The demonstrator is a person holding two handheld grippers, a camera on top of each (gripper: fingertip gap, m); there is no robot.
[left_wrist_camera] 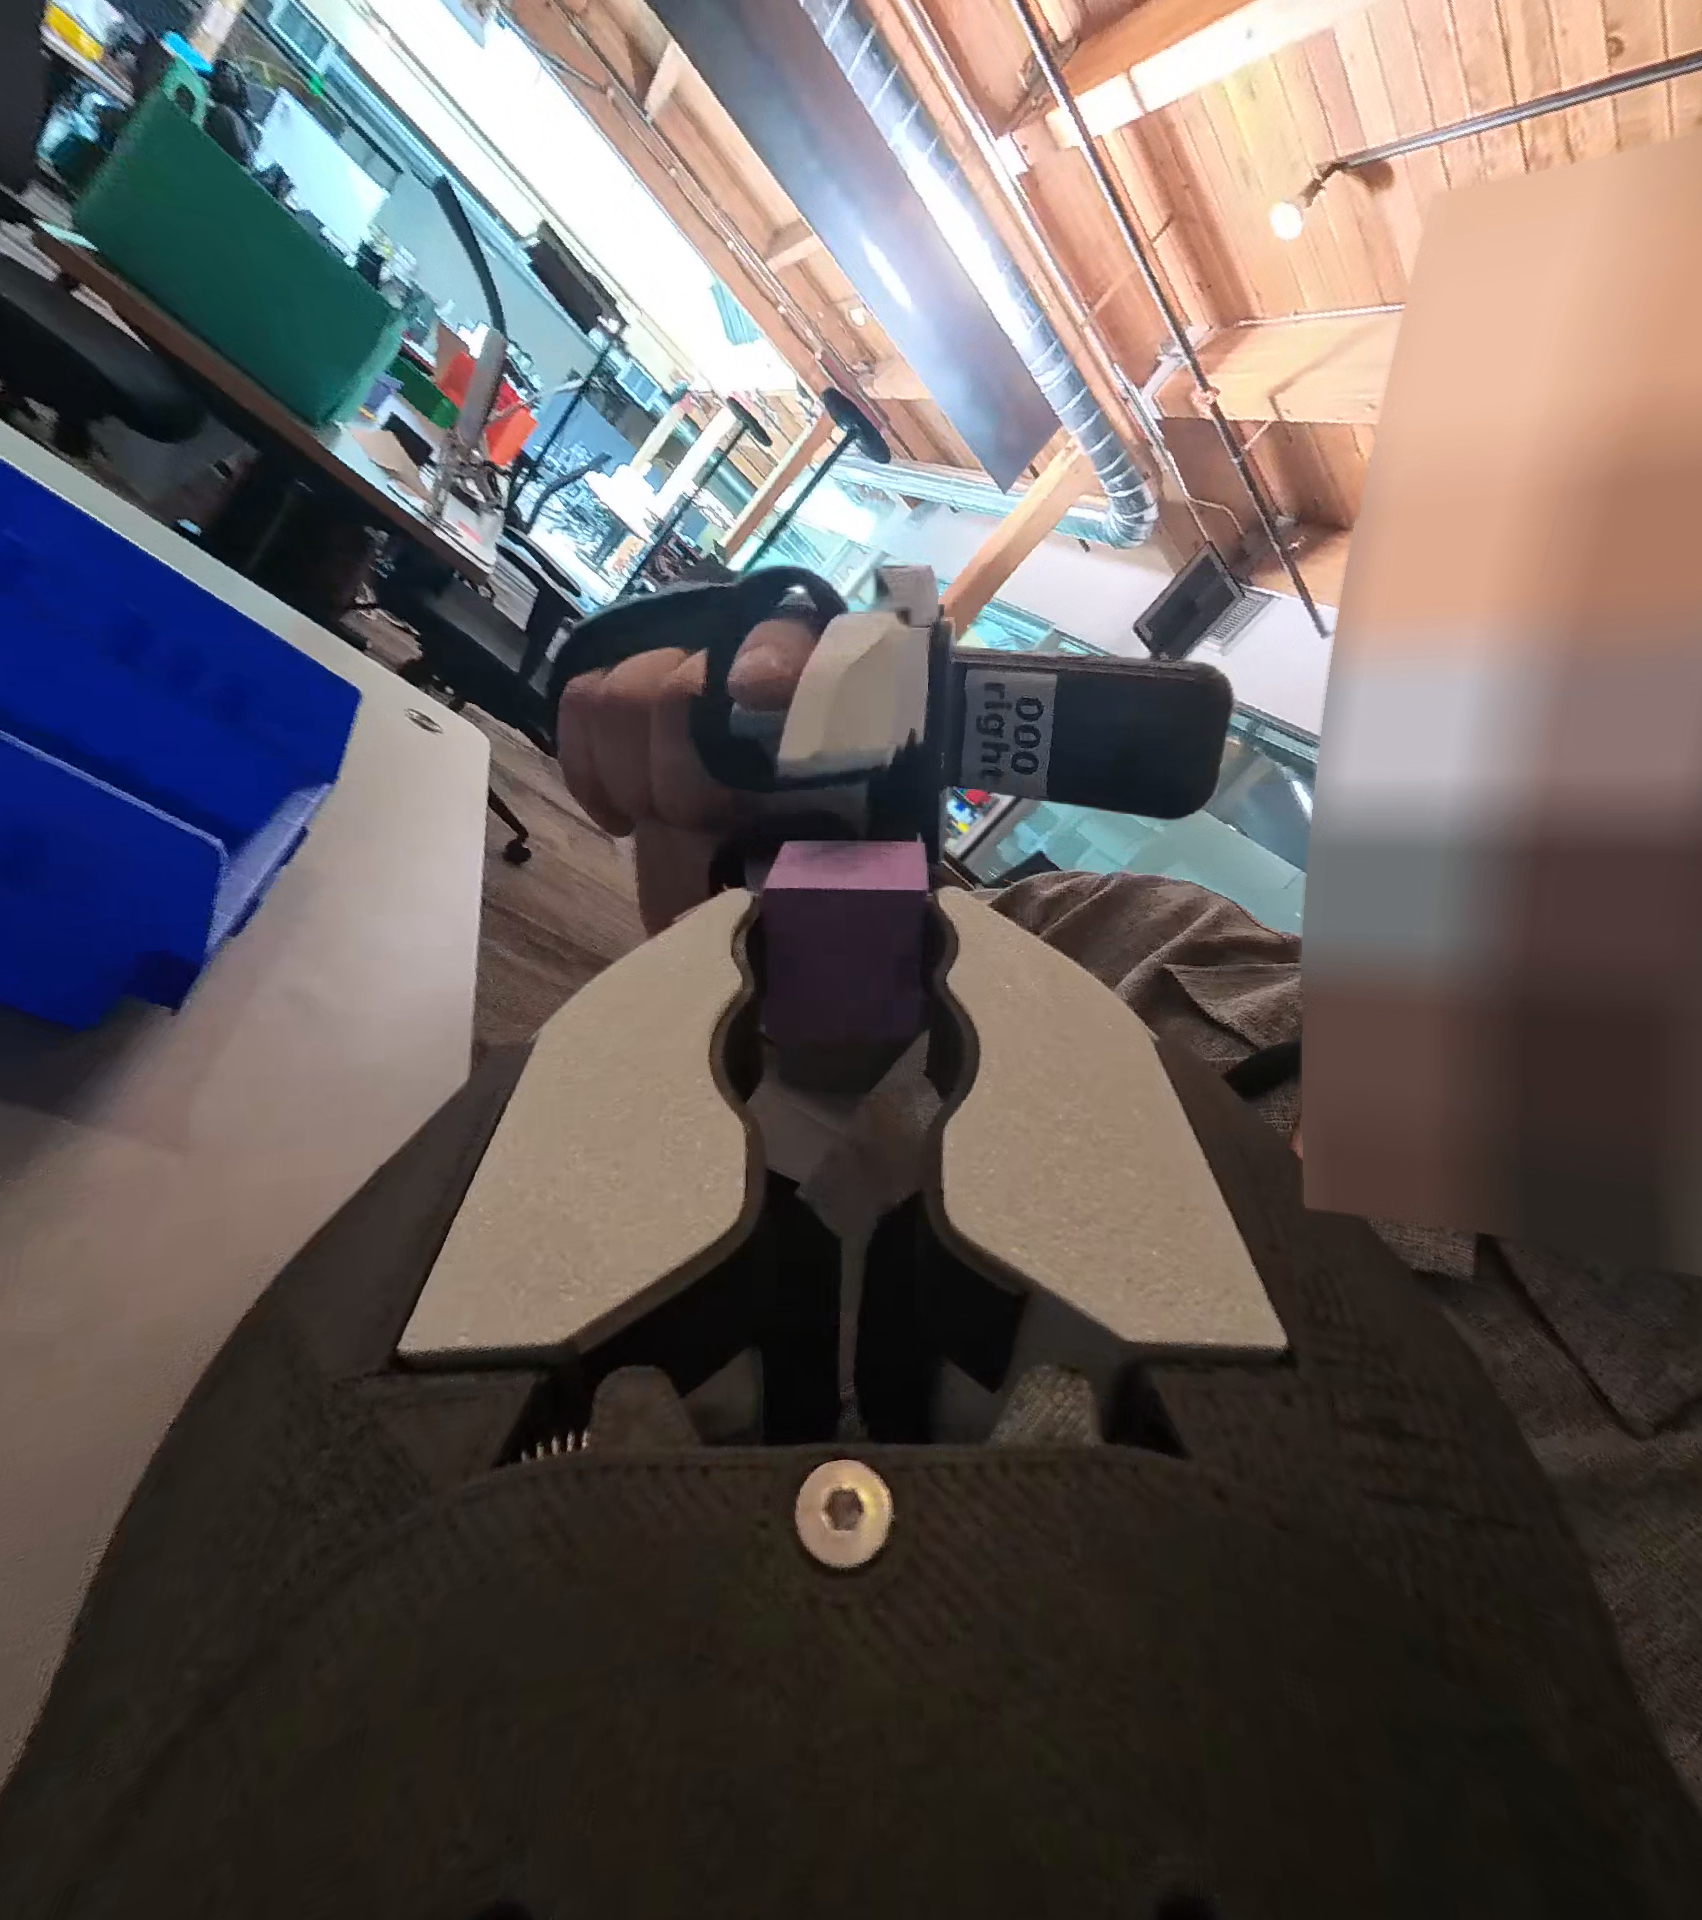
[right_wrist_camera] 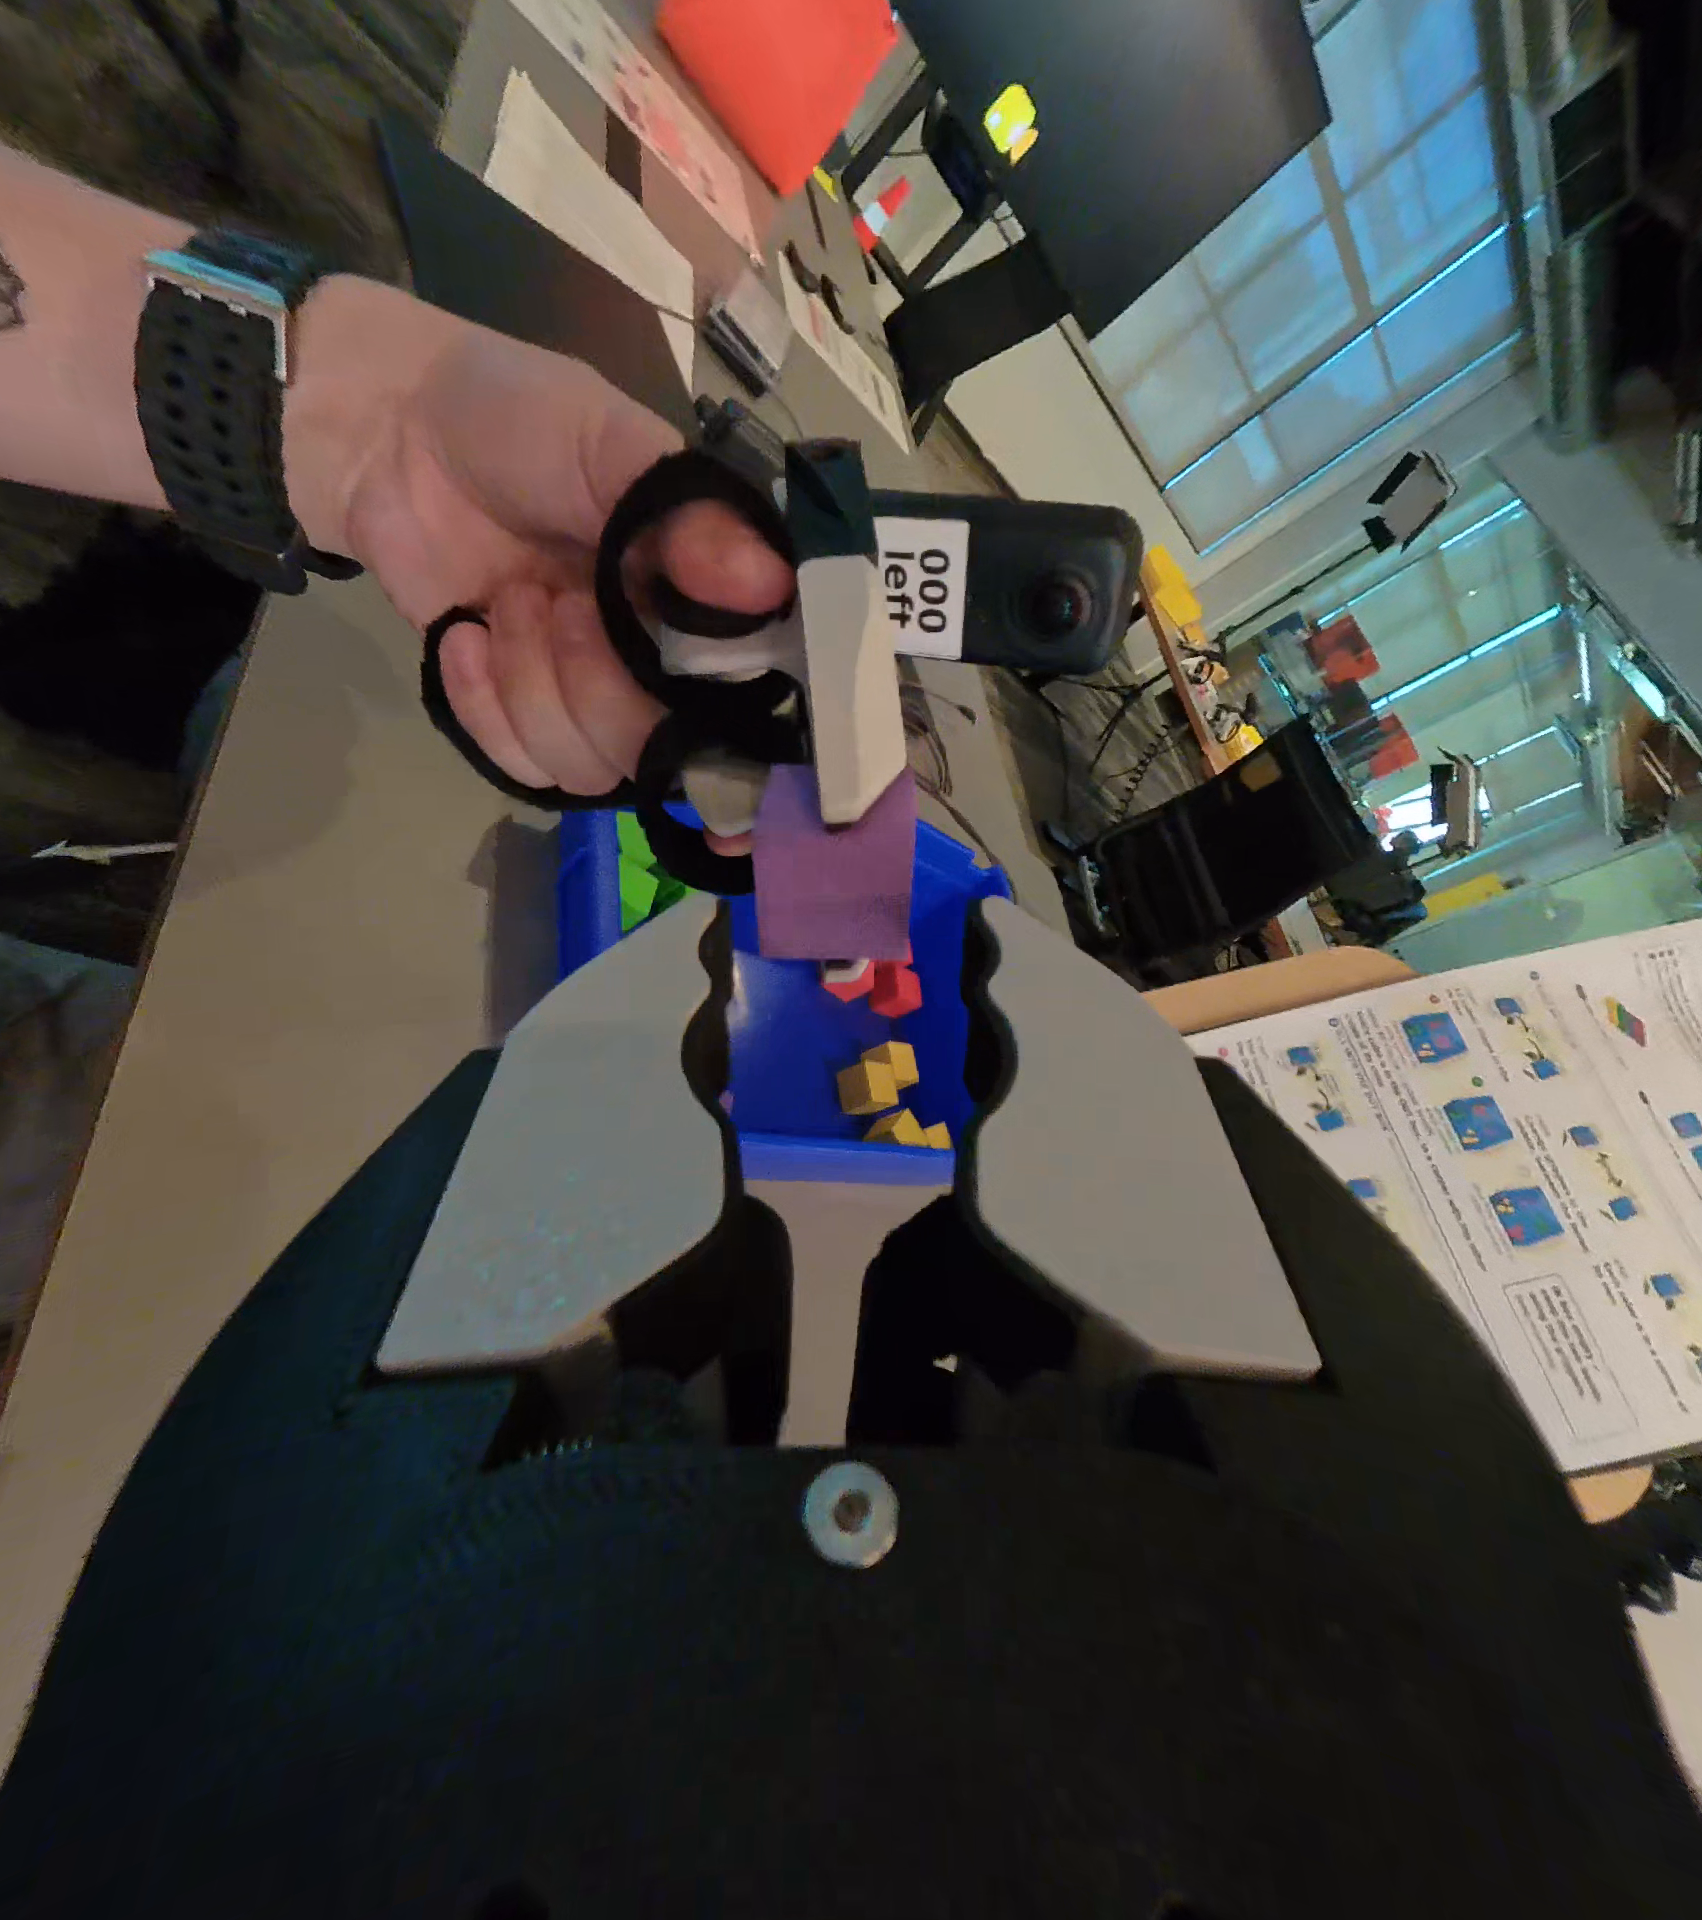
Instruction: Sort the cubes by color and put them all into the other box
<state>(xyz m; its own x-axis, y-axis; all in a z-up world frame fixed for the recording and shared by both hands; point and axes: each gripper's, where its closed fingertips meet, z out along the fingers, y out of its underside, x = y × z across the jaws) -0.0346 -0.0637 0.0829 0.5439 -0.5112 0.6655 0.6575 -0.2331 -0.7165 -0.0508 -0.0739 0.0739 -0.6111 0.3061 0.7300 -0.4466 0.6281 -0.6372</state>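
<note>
My left gripper (left_wrist_camera: 845,914) is shut on a purple block (left_wrist_camera: 842,961), pinched between its grey fingertips and held in the air. In the right wrist view the same block (right_wrist_camera: 834,883) hangs from the left gripper (right_wrist_camera: 836,810), which a hand (right_wrist_camera: 473,540) holds. My right gripper (right_wrist_camera: 847,925) is open, its two fingers on either side of the block's lower end and not touching it. In the left wrist view the right gripper's white body (left_wrist_camera: 857,707) shows just beyond the block, held by a hand (left_wrist_camera: 639,727).
A blue bin (right_wrist_camera: 847,1158) on the table below holds red (right_wrist_camera: 886,987), yellow (right_wrist_camera: 878,1075) and green (right_wrist_camera: 644,873) blocks. A printed sheet (right_wrist_camera: 1512,1164) lies to the right. Two blue bins (left_wrist_camera: 78,727) stand on the white table (left_wrist_camera: 390,935). A person in a grey shirt (left_wrist_camera: 1190,966) is close.
</note>
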